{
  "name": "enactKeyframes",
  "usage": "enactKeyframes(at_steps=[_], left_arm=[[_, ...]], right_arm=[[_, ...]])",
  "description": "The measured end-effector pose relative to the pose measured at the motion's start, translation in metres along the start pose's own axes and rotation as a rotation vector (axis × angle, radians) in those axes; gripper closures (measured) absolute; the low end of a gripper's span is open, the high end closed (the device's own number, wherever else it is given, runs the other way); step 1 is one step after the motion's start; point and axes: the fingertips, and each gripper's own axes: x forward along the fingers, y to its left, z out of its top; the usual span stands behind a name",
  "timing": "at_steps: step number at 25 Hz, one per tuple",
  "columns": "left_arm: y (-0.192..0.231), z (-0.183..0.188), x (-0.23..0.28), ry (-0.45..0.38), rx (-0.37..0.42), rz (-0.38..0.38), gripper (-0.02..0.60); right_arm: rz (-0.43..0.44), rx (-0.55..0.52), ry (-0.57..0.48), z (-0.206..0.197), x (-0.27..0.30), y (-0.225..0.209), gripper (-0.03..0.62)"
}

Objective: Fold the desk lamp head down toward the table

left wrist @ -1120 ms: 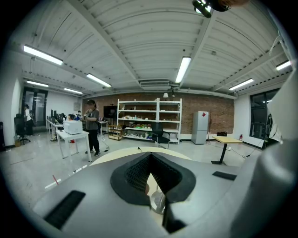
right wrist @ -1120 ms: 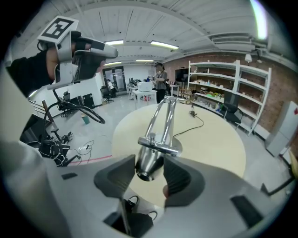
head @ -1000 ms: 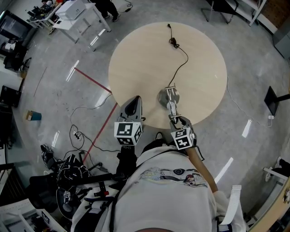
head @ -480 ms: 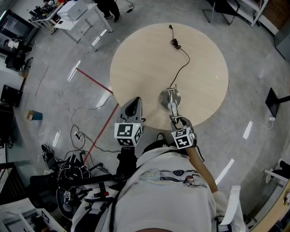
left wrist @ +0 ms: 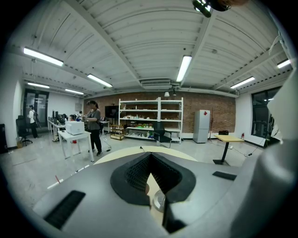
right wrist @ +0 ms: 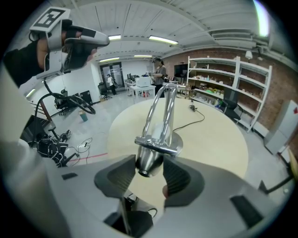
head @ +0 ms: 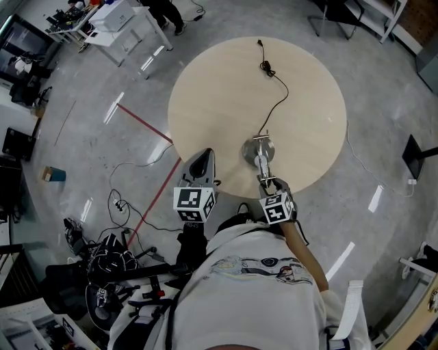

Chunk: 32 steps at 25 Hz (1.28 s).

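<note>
A chrome desk lamp stands on a round pale table [head: 226,89], its base [head: 259,148] near the front edge. Its twin-rod arm [right wrist: 160,111] rises from the base to the cone-shaped lamp head [right wrist: 149,160]. My right gripper [right wrist: 148,174] is shut on that head, with a pad against each side. In the head view the right gripper [head: 265,179] sits just in front of the base. My left gripper [head: 202,158] hovers over the table's front-left edge, shut and empty, apart from the lamp. In the left gripper view the left gripper [left wrist: 149,155] points across the table.
The lamp's black cord [head: 277,89] runs from the base to a plug near the table's far side. Cables and gear [head: 102,253] lie on the floor at left. A white desk [head: 120,20] stands at the back left, and a person [left wrist: 94,125] stands beside it.
</note>
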Motion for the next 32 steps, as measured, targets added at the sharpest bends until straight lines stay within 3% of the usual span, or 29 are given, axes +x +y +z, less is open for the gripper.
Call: enactKeyframes(at_steps=[24,27,30,32], left_arm=[[-0.001,0.004,0.01,-0.021,-0.01,0.009,0.581],[0.001,0.003,0.01,-0.017,-0.015,0.014,0.581],[0.005,0.013,0.023,-0.046,-0.01,0.016,0.581],[0.003,0.02,0.025,-0.062,-0.005,0.014,0.581]], right_arm=[[0.025,-0.012,0.024,-0.018,-0.01,-0.015,0.401],[-0.017,-0.017,-0.024,-0.014,-0.034,-0.032,0.401],[-0.128,-0.055,-0.133,0.024,-0.06,-0.074,0.402],[-0.224,-0.074,-0.224,0.055,-0.088,-0.099,0.46]])
